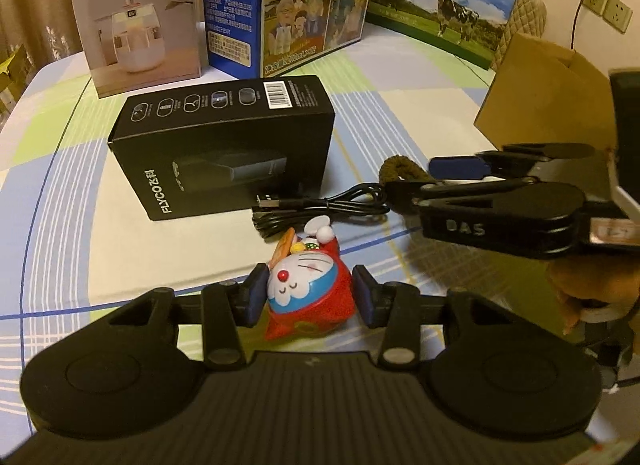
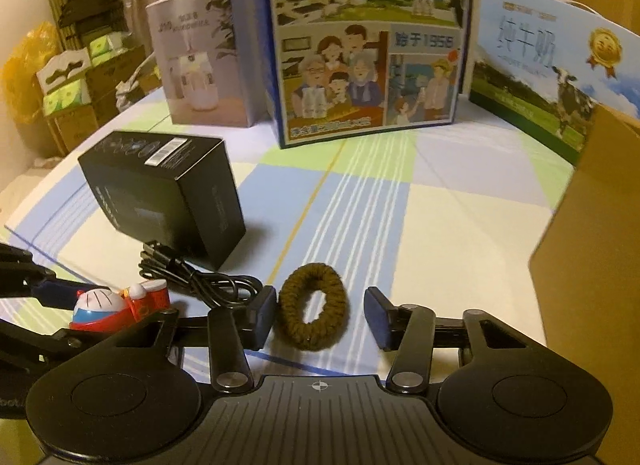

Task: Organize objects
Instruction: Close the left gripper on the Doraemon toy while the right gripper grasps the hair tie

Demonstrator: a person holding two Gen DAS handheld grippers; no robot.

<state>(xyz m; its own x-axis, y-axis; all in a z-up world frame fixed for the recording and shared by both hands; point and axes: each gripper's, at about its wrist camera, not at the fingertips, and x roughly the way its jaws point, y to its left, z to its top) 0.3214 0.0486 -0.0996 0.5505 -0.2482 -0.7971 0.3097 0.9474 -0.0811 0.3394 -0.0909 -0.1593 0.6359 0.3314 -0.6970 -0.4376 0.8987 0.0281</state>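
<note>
A red and blue cartoon cat figure [image 1: 304,289] lies on the checked tablecloth, and my left gripper [image 1: 312,291] is shut on it with a blue pad pressing each side. The same figure [image 2: 108,305] shows at the lower left of the right wrist view. A brown fuzzy hair tie [image 2: 292,305] lies flat between the fingers of my right gripper [image 2: 322,315]. The left pad touches it and the right pad stands clear, so this gripper is open. From the left wrist view the right gripper [image 1: 424,179] reaches in from the right over the hair tie [image 1: 394,169].
A coiled black USB cable [image 1: 320,205] lies between the figure and a black shaver box [image 1: 224,149]. A humidifier box [image 1: 136,21] and two milk cartons [image 1: 296,5] [image 1: 440,5] stand along the back. A brown cardboard box [image 2: 592,245] stands at the right, with a hand [image 1: 592,285] below it.
</note>
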